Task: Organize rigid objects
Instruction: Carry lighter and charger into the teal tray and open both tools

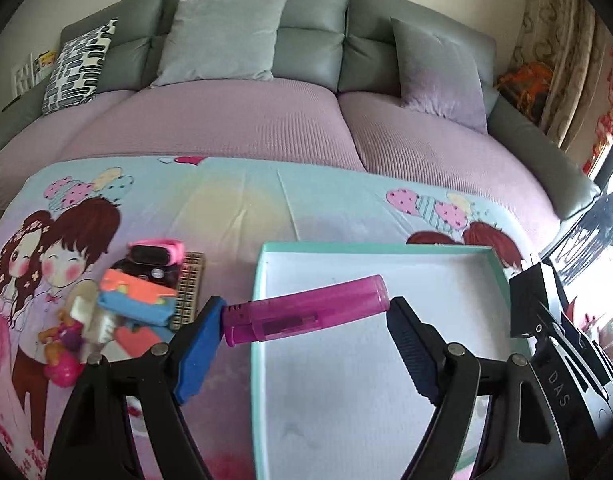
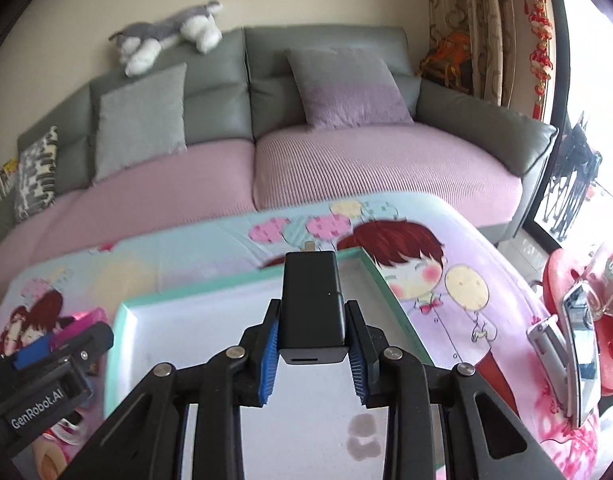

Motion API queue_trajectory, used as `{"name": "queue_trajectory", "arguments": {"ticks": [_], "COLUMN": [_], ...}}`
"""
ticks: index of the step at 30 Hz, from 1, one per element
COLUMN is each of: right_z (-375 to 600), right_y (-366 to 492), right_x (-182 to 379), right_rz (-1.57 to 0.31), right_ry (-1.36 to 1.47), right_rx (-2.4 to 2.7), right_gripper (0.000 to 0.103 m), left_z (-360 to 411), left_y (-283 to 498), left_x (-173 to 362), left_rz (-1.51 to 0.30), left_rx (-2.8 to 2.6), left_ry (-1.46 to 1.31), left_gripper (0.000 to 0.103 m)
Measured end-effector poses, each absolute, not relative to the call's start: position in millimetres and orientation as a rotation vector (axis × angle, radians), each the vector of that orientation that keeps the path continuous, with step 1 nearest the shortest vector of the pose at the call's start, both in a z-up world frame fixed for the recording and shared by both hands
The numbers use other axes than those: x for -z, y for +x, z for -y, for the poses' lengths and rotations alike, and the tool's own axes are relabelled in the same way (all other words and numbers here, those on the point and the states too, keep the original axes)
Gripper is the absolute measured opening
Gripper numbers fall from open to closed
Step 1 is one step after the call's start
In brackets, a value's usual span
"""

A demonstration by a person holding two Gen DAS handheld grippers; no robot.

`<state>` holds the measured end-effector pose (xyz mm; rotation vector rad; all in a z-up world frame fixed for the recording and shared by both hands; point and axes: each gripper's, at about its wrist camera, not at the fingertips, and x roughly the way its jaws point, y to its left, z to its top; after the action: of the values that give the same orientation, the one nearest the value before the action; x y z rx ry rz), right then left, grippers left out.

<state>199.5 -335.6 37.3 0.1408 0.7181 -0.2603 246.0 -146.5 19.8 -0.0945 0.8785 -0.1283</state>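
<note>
My left gripper (image 1: 304, 314) is shut on a pink translucent lighter (image 1: 306, 310), held lengthwise between its blue pads above the left edge of a white tray with a teal rim (image 1: 262, 280). My right gripper (image 2: 312, 354) is shut on a black charger block (image 2: 312, 306), held upright over the same tray (image 2: 242, 280). The right gripper with its black block shows at the right edge of the left wrist view (image 1: 532, 304). The left gripper and the pink lighter (image 2: 80, 320) appear at the lower left of the right wrist view.
A pile of small items (image 1: 138, 292) lies left of the tray on the cartoon-print cloth (image 1: 226, 208): a pink watch, orange and blue pieces, a small abacus, toys. Nail clippers (image 2: 574, 340) and a red disc (image 2: 566, 280) lie at the right. A grey and pink sofa (image 1: 246, 120) stands behind.
</note>
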Motion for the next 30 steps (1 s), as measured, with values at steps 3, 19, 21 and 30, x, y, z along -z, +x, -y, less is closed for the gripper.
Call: {"name": "queue_trajectory", "arguments": {"ticks": [3,19,21,30], "right_z": [344.7,348.4,349.7,358.6], "right_y": [204.9,215.9,216.1,212.0], "right_x": [-21.6,8.8,8.7,0.0], "right_rz": [-0.769,-0.867,-0.869,-0.834], "right_ry": [0.167,0.151,0.156,0.193], "right_rx": [0.279,0.284,0.282,0.312], "right_gripper": [0.032,0.032,0.032,0.063], "left_z": [152.5,166.4,165.4,158.3], "left_y": [254.7,256.3,256.1,254.9], "left_x": [-6.0,24.4,23.9,21.1], "left_rz": [-0.913,-0.983,-0.984,-0.993], "left_rx": [0.13,0.134,0.133,0.131], "left_ry": [-0.1,-0.041,-0.045,-0.077], "left_gripper": [0.083,0.083,0.083,0.083]}}
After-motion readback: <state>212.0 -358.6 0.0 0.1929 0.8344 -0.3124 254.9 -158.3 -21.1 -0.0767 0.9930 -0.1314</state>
